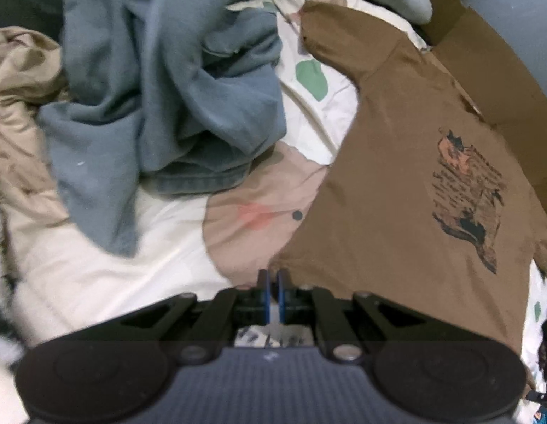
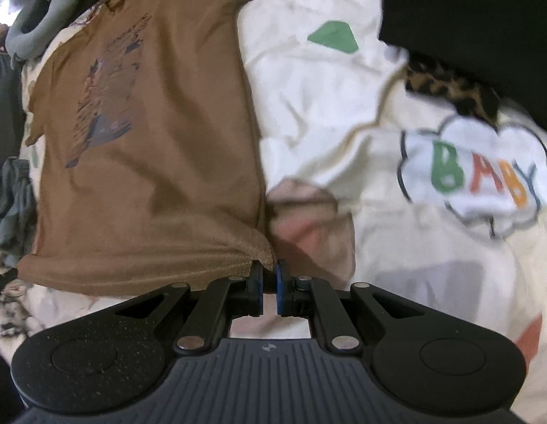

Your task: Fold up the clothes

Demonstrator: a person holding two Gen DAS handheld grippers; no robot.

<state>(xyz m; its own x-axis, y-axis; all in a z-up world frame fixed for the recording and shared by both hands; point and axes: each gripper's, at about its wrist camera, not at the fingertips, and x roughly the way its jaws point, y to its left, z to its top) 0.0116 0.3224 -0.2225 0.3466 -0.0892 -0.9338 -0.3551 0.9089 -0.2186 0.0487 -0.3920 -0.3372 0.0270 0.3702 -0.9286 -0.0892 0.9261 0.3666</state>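
Brown T-shirt (image 1: 397, 183) lies spread flat, print side up, on a cream duvet (image 2: 308, 88) with coloured patches and a "BABY" cloud (image 2: 475, 173). Its long axis runs away from both grippers, hem nearest them, collar and sleeves at the far end.

Each hem corner sits right at a pair of fingertips. Left gripper (image 1: 272, 277) is clenched at the shirt's left hem corner; the blue pads stand almost together, and whether cloth is actually pinched between them I cannot tell from here. Right gripper (image 2: 269, 272) is clamped on the right hem corner, the fabric bunched and lifted a little between the pads. Neither hand is nearer than the other: one at each corner, shirt stretching ahead.

Likely next: carry the hem toward the collar.

Left of the shirt, a heap of blue-grey clothes (image 1: 160, 88). Beyond that, beige fabric (image 1: 18, 88). Right of the shirt, bare duvet, then a black garment (image 2: 467, 24) over a leopard-print piece (image 2: 450, 92). Past the collar, a grey padded ring (image 2: 40, 28).
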